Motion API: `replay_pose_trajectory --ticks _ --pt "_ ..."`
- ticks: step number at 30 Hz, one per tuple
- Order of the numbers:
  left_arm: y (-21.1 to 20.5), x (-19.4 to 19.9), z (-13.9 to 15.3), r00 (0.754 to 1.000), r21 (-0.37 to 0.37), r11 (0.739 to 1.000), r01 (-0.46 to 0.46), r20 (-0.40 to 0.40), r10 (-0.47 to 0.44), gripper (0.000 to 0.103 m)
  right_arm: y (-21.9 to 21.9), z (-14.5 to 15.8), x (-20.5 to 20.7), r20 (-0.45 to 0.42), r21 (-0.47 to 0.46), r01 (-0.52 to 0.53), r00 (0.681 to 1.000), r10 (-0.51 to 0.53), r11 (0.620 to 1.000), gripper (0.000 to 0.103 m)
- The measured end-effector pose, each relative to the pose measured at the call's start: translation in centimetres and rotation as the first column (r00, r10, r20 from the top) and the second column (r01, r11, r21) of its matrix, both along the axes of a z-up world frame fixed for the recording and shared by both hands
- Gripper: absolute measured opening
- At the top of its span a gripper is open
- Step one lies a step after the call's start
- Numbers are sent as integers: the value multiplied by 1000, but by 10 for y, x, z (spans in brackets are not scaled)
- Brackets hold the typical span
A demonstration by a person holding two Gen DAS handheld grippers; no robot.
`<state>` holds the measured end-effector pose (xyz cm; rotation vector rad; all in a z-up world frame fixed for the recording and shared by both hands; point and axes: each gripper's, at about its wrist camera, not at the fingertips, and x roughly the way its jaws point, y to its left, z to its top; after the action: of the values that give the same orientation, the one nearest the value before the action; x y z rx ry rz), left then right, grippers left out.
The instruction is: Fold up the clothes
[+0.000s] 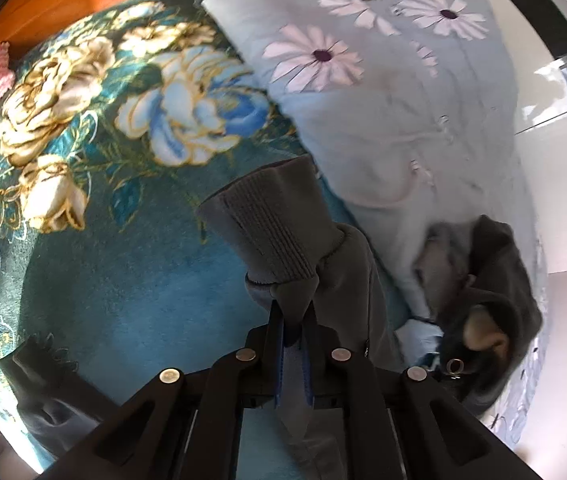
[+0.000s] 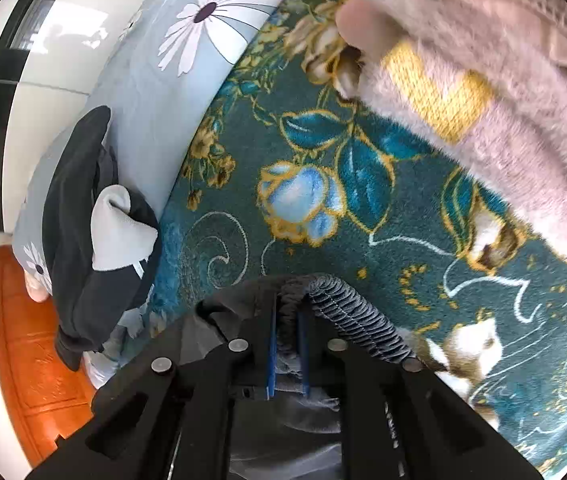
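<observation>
The grey garment (image 1: 283,236) is clamped at its ribbed cuff by the left gripper (image 1: 294,320). A ribbed hem (likely the same garment) (image 2: 347,312) is pinched by the right gripper (image 2: 287,320), above the blanket (image 2: 323,160).

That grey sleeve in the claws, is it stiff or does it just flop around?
Probably floppy: the grey sleeve bunches and droops around the left claw. Its ribbed cuff curls beside the right claw, so likely stretchy. It looks light and soft, unlikely to slip.
</observation>
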<state>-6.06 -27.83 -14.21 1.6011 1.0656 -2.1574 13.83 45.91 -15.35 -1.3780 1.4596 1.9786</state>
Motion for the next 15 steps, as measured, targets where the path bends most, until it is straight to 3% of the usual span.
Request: replay_pose_trajectory --ticks 2,4,6,7,8,12,15 --pt "-4 -1 -7 1000 15 1000 -3 14 3 10 -2 9 1 -2 16 -23 1000 23 1000 13" --pt "-10 -2 -11 999 36 999 -9 33 8 16 -6 20 1 12 53 -64 998 63 997 19" --pt "-19 1 -9 999 46 999 -15 32 14 30 -10 34 6 9 91 -79 997 79 993 44" --pt "-24 3 -7 999 49 999 -19 29 17 39 -13 41 11 -1 110 -74 997 75 991 48" --pt "-30 5 -6 999 53 998 -22 26 21 41 -15 48 17 -9 117 -65 998 66 991 51" --pt "-60 34 0 999 87 995 -40 22 38 41 -30 66 46 -41 114 -19 999 24 993 51" --pt "-80 77 -4 998 97 994 -53 47 49 43 -53 57 88 -63 10 49 997 -48 999 51"
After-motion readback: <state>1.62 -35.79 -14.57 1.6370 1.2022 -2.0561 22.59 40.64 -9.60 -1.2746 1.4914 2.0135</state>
